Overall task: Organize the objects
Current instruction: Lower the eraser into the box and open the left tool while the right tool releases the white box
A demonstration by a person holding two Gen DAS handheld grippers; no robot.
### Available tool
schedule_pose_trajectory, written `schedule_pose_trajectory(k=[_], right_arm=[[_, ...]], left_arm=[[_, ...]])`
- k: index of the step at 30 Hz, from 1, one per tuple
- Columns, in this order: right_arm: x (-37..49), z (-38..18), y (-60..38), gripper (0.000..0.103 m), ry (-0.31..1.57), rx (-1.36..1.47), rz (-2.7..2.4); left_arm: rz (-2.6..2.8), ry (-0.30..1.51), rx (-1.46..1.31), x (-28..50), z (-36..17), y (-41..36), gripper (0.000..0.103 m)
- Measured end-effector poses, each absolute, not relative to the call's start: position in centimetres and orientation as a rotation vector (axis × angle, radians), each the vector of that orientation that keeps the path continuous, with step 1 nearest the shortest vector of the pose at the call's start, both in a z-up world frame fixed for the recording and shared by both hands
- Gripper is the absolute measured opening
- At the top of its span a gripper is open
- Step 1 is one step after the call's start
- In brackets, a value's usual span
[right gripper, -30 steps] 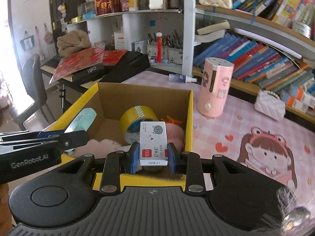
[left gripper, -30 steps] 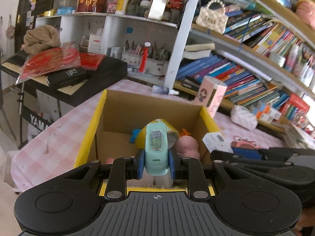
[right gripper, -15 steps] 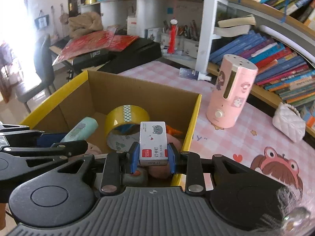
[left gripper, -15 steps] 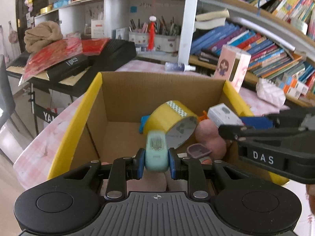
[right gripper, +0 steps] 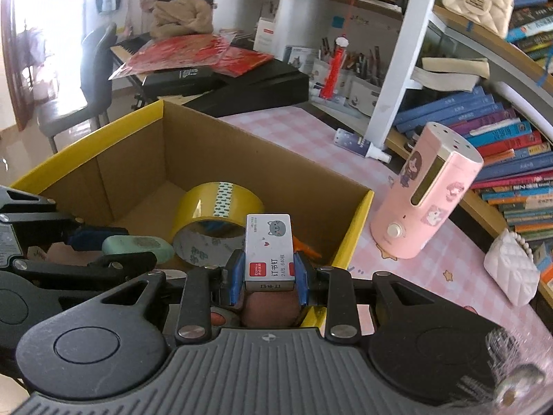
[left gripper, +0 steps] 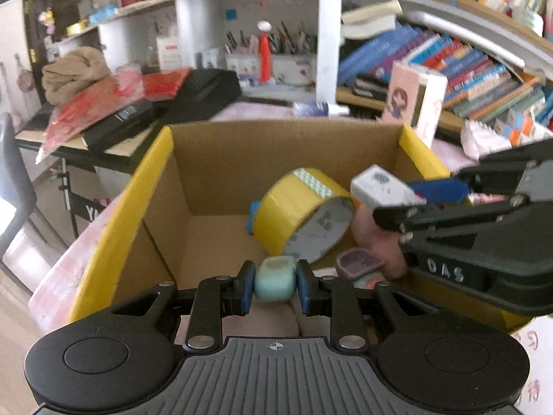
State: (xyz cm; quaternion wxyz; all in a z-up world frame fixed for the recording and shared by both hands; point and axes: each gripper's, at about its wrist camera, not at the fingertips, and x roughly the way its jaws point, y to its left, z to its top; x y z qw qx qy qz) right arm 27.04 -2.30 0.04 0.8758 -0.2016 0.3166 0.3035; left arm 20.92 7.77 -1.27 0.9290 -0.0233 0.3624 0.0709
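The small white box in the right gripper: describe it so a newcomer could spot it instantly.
Find the yellow-rimmed cardboard box on the pink checked table. Over its near right corner, the right gripper clamps a white staple box. Unlike the yellow tape roll behind it, it is flat-sided, with a grey cat face.

daylight glare at the window (blown out); left wrist view motion-blurred, fisheye-bent edges.

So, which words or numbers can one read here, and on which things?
"订书钉": small white box in the right gripper.
"DAS": right gripper's body, left wrist view.
"YA", cut off: black stand.
Book spines: too small to read.
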Motion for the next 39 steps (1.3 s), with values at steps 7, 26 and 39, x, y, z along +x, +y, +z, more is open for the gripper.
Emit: schedule_pose_trajectory(k=[7,26,39], right_arm=[[27.1,-0.3,-1.7,0.028,0.675,-0.456,0.659],[26.4,-1.9,0.2,0.028,0.695,-0.662,0.697],[22.4,0.5,-2.1,0.047,0.668,-0.497,0.602]], left_arm=[[0.159,0.679,-0.094,19.7,-0.1,8.5,0.047],[0.151,0.582,-0.151,15.8,2.0,9.5,0.080],[0.153,0.540,-0.191,12.6,2.8,10.6,0.094]])
